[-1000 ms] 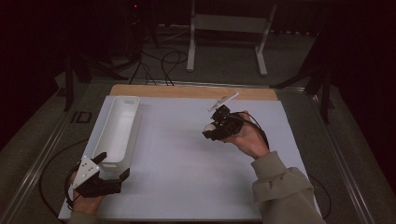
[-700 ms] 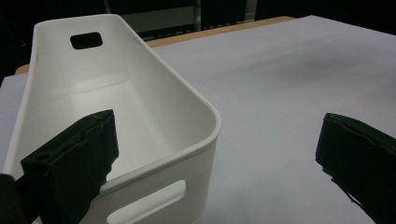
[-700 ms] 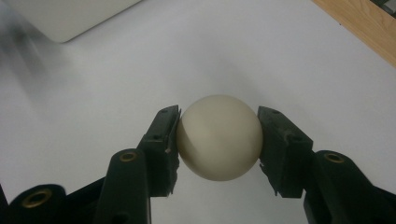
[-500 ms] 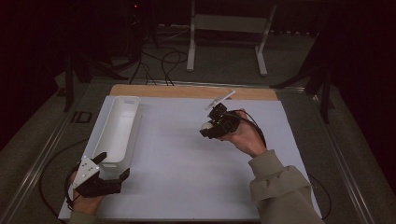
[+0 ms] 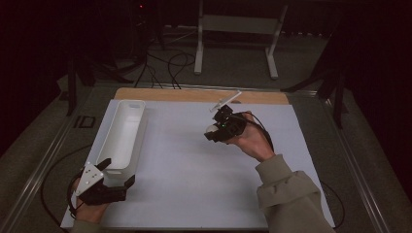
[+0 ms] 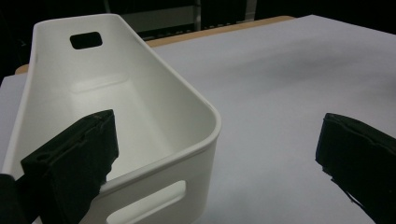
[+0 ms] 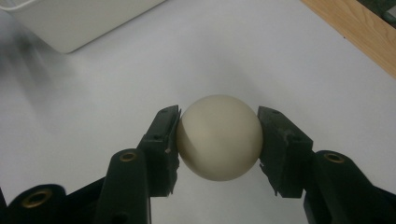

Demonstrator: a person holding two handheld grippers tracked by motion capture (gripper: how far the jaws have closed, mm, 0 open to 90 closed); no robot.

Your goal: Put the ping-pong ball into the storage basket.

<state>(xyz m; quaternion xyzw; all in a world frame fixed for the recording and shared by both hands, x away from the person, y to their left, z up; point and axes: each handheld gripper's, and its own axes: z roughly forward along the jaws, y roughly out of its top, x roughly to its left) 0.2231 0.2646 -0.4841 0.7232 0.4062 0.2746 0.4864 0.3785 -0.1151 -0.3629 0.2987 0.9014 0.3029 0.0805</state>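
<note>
Right gripper (image 7: 218, 140): we see its two black jaws clamped on a cream ball (image 7: 218, 143), one pad on each flank at the widest girth, a grip that likely keeps a round thing from rolling out.
Ball: in the high view it rides just above the white sheet (image 5: 194, 165), near the table's centre, at the tip of the right gripper (image 5: 214, 132).
Right hand (image 5: 252, 141): we judge it is carrying the ball toward the bin at roughly 9 o'clock.
Left gripper (image 5: 116, 172): jaws wide apart, astride the bin's near corner at 7 o'clock, one jaw inside the wall, one outside; we cannot tell whether either touches. We read it as ready to steady the bin.
White bin (image 6: 140, 93): long, empty, upright, handle slots in both end walls.
Writing: we find no brand, label or lettering.
</note>
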